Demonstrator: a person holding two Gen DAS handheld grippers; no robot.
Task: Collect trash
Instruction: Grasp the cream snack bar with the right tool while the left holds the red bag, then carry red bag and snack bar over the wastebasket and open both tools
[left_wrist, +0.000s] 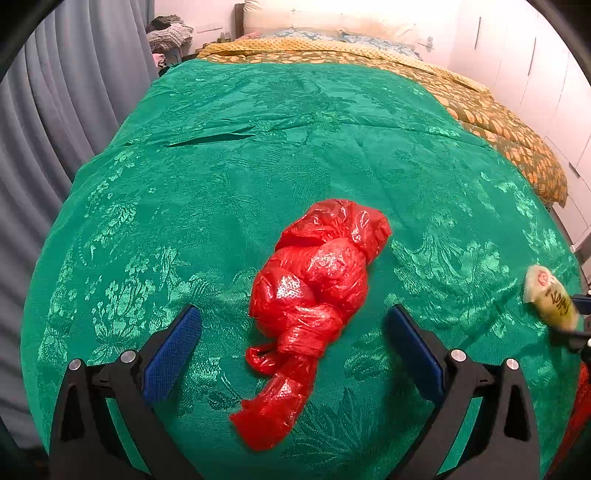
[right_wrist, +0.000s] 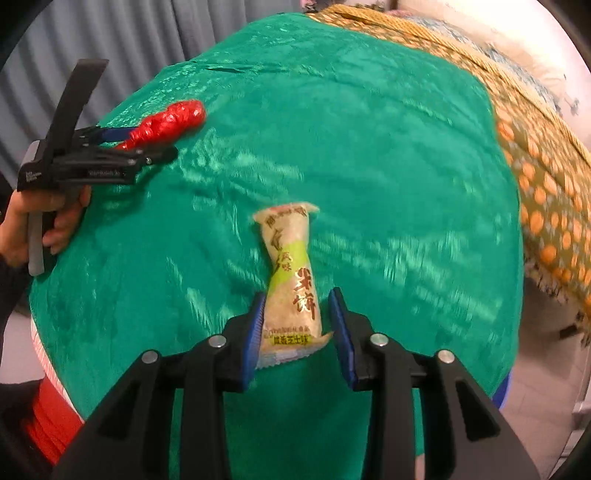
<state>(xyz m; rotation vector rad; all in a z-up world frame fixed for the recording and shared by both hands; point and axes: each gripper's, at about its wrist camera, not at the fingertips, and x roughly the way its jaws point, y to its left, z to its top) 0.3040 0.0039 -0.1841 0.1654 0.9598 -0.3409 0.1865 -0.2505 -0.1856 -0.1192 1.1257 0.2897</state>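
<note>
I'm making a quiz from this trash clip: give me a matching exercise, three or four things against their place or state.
Things:
1. red plastic bag
2. snack wrapper
3. left gripper
4. spotted blanket

States:
A. between the right gripper's fingers, above the bed
B. knotted, lying on the green cover
C. beyond the green cover
D. jaws wide open, either side of the bag

Pairs: 1-B, 2-A, 3-D, 4-C

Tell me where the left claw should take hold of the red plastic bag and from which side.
Grip the red plastic bag at the narrow knotted neck near its tail, coming straight down from above with the left claw, whose open jaws already straddle it. The bag lies lengthwise between them on the green bedspread, and its bulging middle looks too wide and slippery to pinch securely.
</note>
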